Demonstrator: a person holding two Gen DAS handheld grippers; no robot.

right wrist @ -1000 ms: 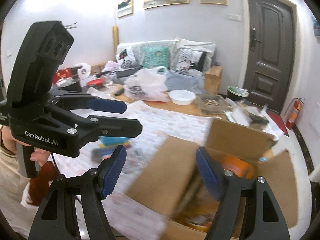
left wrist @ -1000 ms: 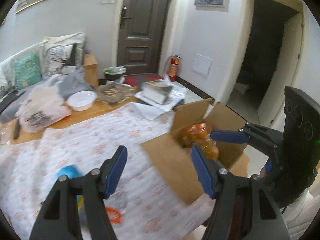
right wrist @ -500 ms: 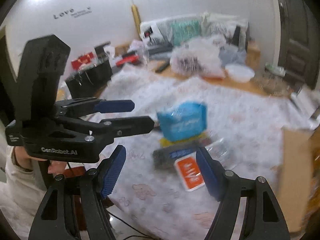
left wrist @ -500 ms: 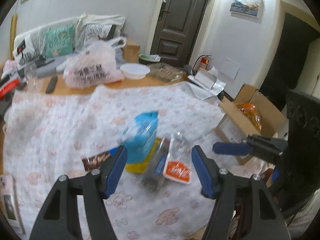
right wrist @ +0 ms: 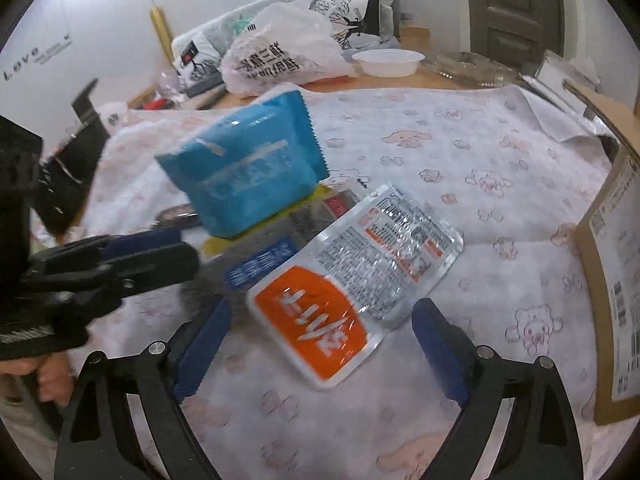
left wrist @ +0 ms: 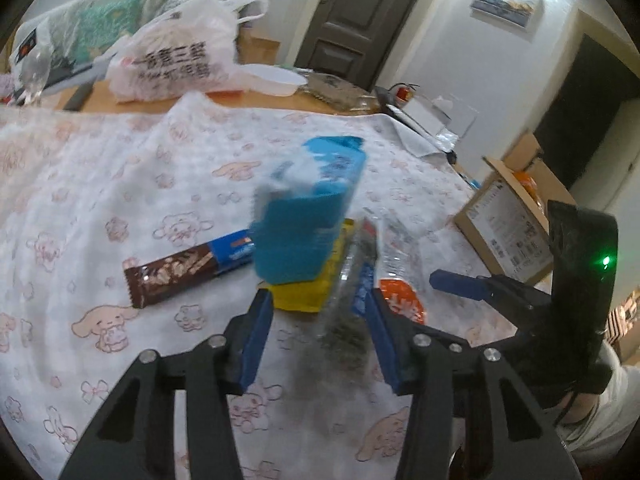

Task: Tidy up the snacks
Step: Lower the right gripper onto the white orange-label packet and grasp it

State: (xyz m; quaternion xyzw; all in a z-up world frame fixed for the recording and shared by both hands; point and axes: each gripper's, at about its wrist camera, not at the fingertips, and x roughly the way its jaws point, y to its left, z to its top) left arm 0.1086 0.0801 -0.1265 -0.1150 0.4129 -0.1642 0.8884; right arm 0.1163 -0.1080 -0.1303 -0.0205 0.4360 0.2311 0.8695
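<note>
A small pile of snacks lies on a white tablecloth [right wrist: 480,152] with little pink cartoon animals on it. A puffy blue bag [right wrist: 248,172] sits on top of a yellow packet [left wrist: 308,292]. Next to them lies a clear packet with dark bits inside [left wrist: 352,280], and beside that a shiny packet with an orange label [right wrist: 360,280]. A brown chocolate bar [left wrist: 188,268] lies flat a little way off. The left gripper [left wrist: 320,336] hangs over the near end of the clear packet, and its jaws are closing, with the packet between them but not squeezed. The right gripper [right wrist: 320,344] hangs over the orange label, and its jaws are opening wide, touching nothing. A cardboard box [right wrist: 612,280] stands at the edge of the table.
</note>
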